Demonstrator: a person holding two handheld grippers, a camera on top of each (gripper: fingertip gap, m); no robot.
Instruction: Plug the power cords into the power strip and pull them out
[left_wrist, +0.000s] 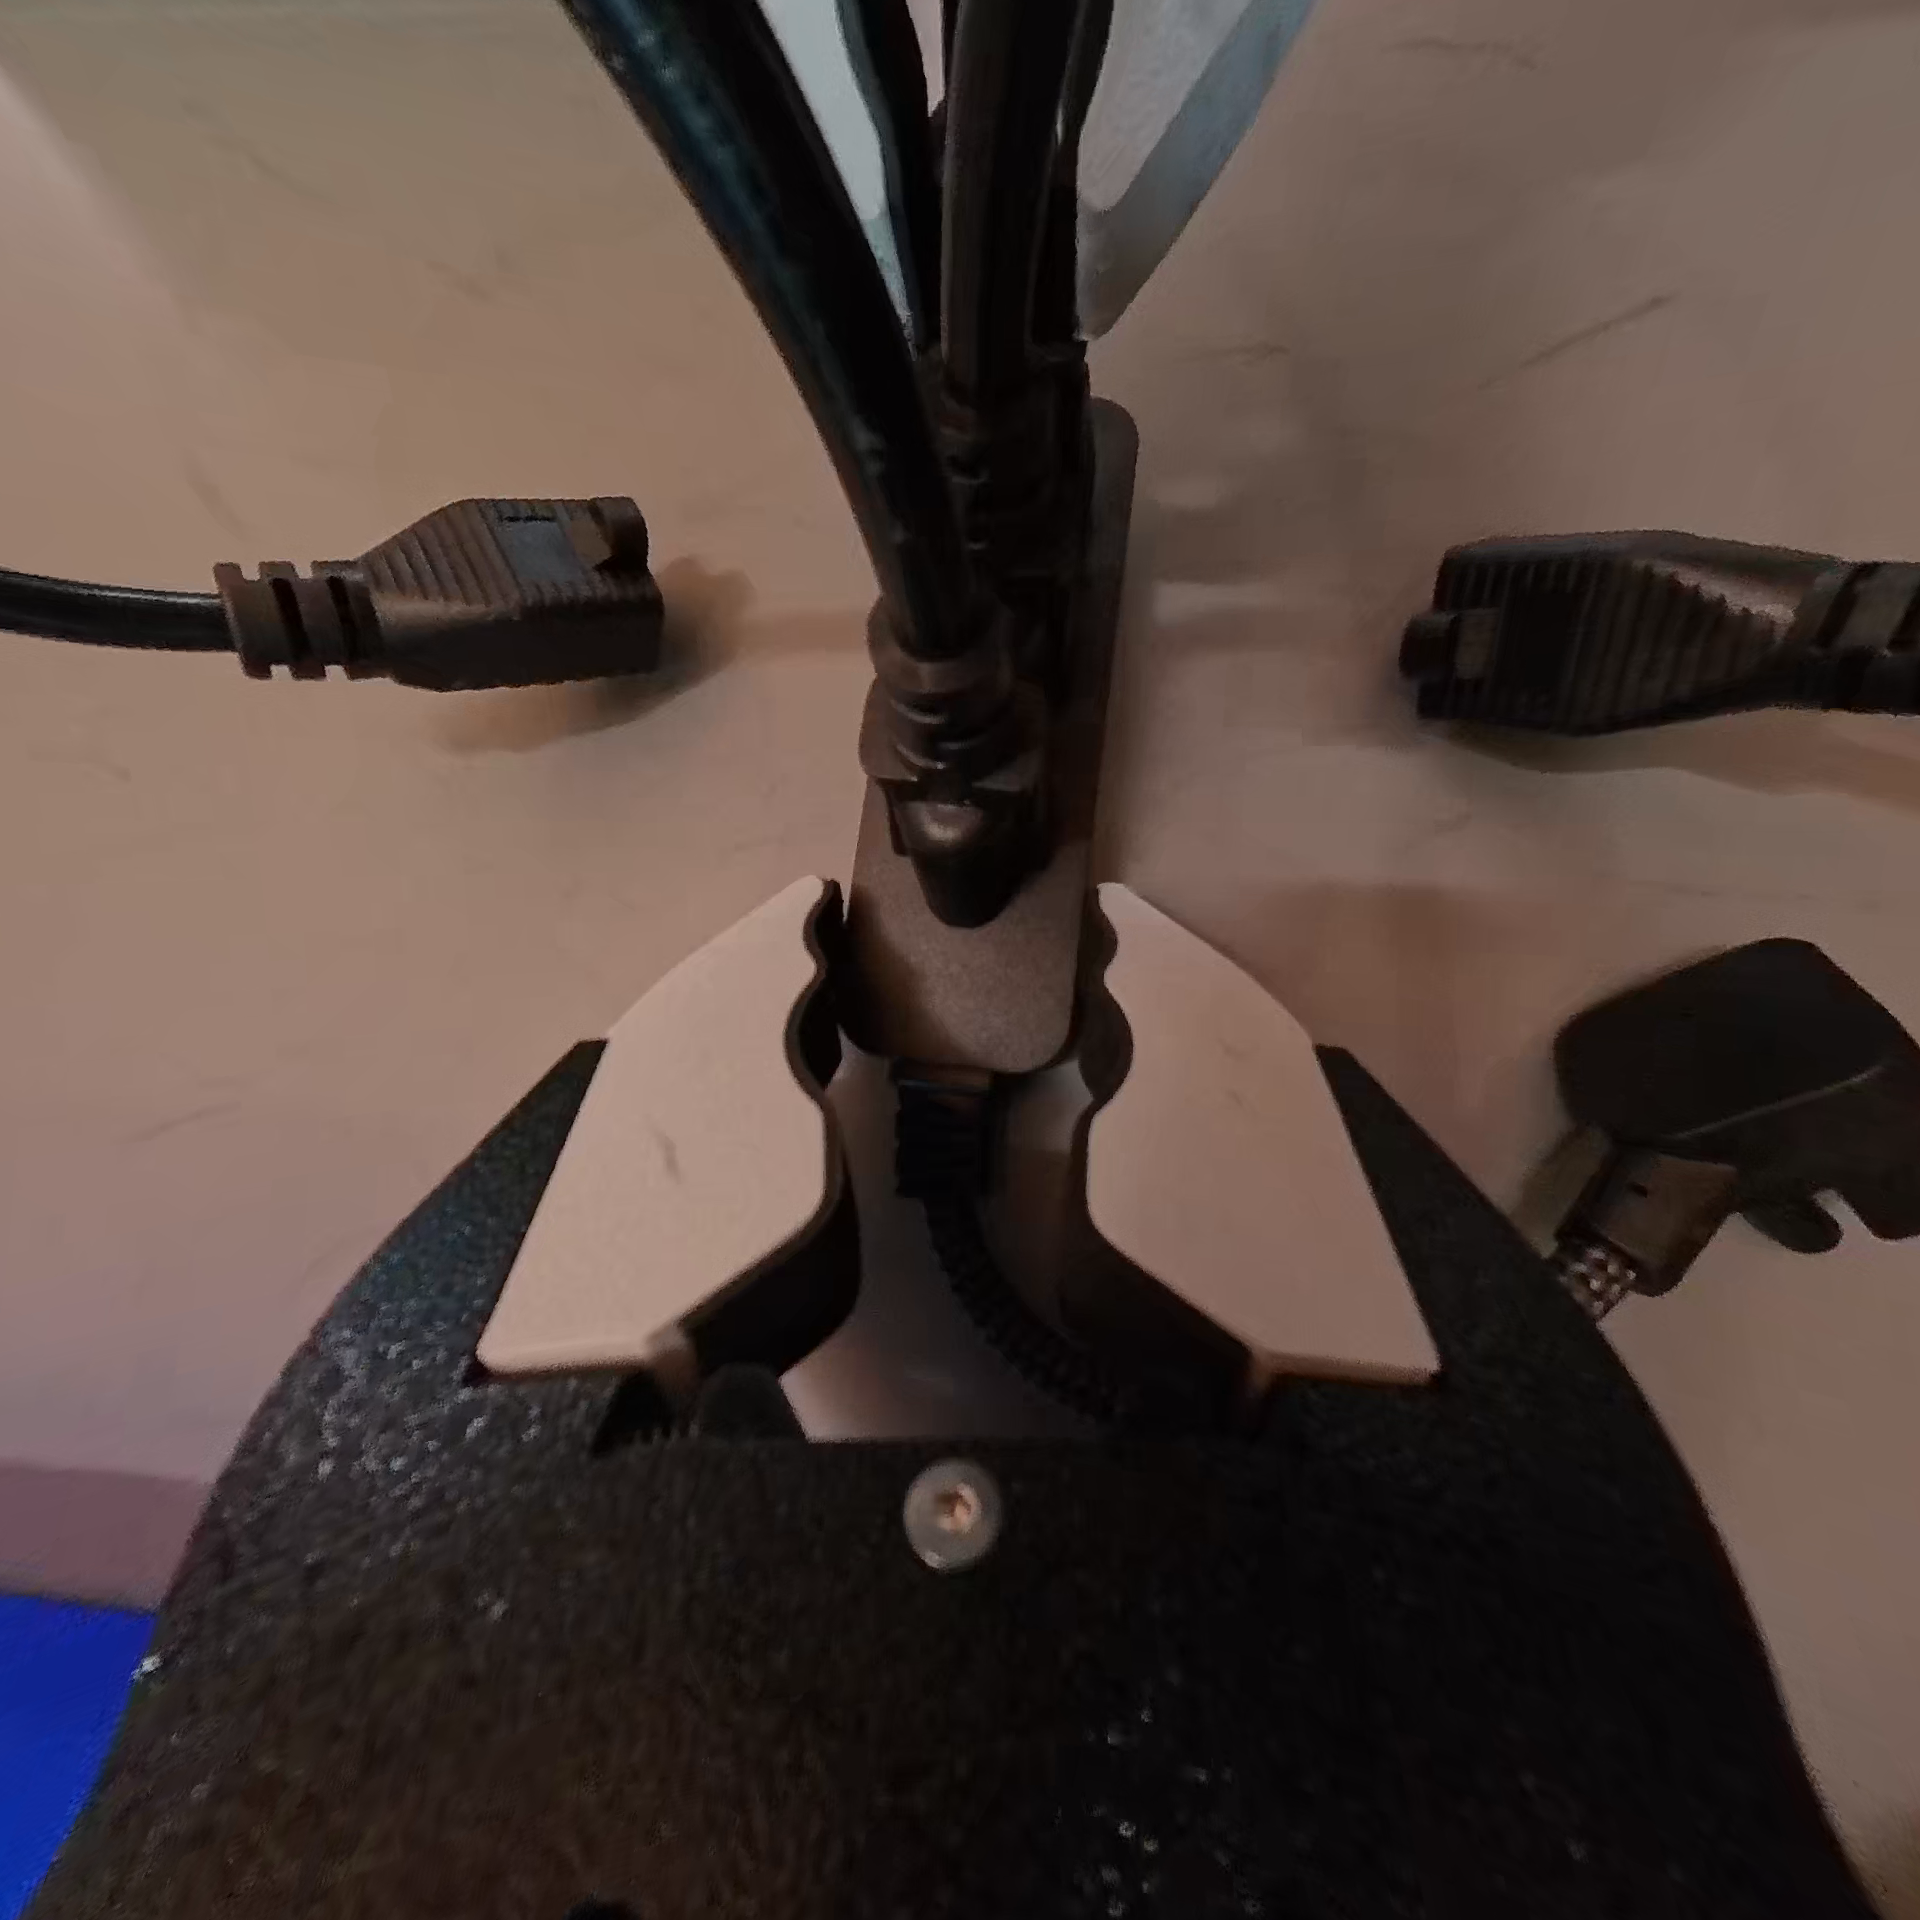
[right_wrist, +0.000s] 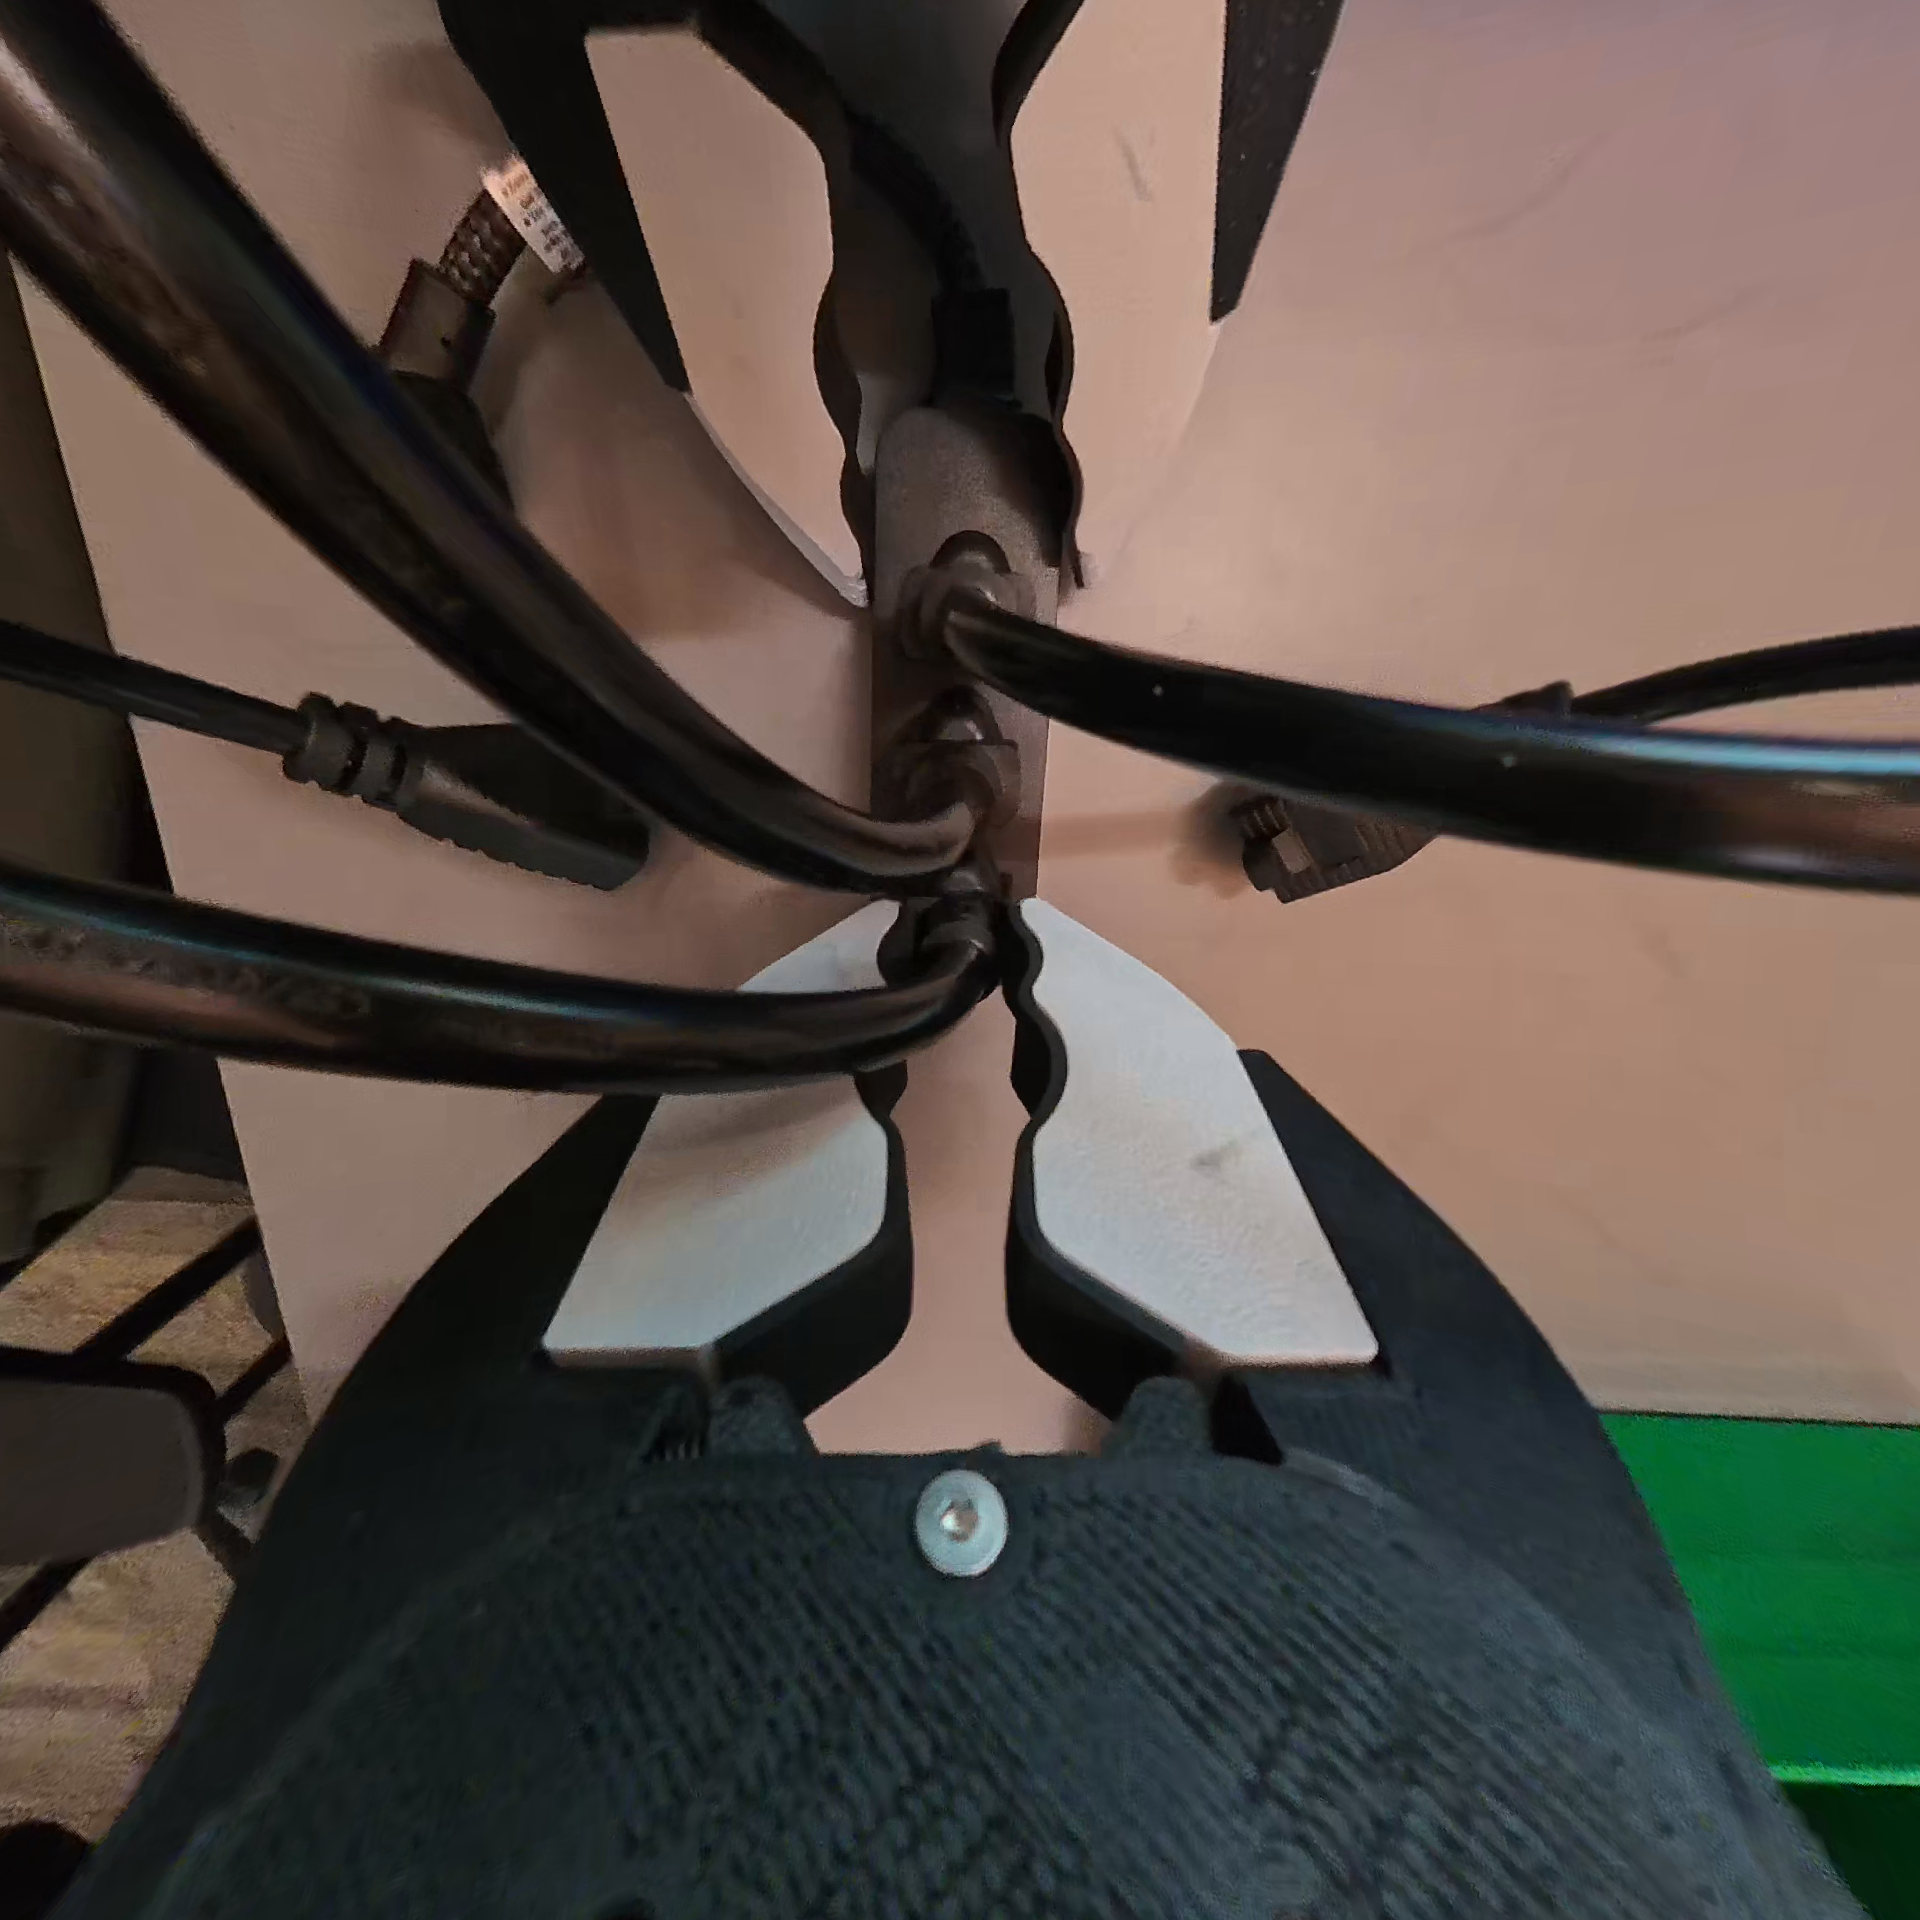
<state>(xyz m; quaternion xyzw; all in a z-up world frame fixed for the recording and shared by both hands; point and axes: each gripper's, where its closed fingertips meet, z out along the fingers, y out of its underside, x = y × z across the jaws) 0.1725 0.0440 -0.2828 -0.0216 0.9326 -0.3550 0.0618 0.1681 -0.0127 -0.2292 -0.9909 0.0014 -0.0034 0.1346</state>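
A grey power strip (left_wrist: 966, 987) lies on a beige table (left_wrist: 312, 987) with several black power cords (left_wrist: 904, 436) plugged in along it. My left gripper (left_wrist: 966, 904) is shut on the strip's near end, one finger on each side. In the right wrist view the strip (right_wrist: 956, 468) runs away from me, and the left gripper (right_wrist: 961, 566) holds its far end. My right gripper (right_wrist: 956, 935) is closed around the nearest cord's plug (right_wrist: 935, 940). Thick cords (right_wrist: 468, 1008) cross over and hide its left fingertip.
Two loose black cord connectors lie beside the strip, one to its left (left_wrist: 499, 603) and one to its right (left_wrist: 1621, 634). A black plug on a braided cable (left_wrist: 1756, 1101) lies at the right. The table edge and floor (right_wrist: 104, 1351) show at the left, a green surface (right_wrist: 1766, 1610) at the right. My hands' fingertips stand some 8 cm from each other.
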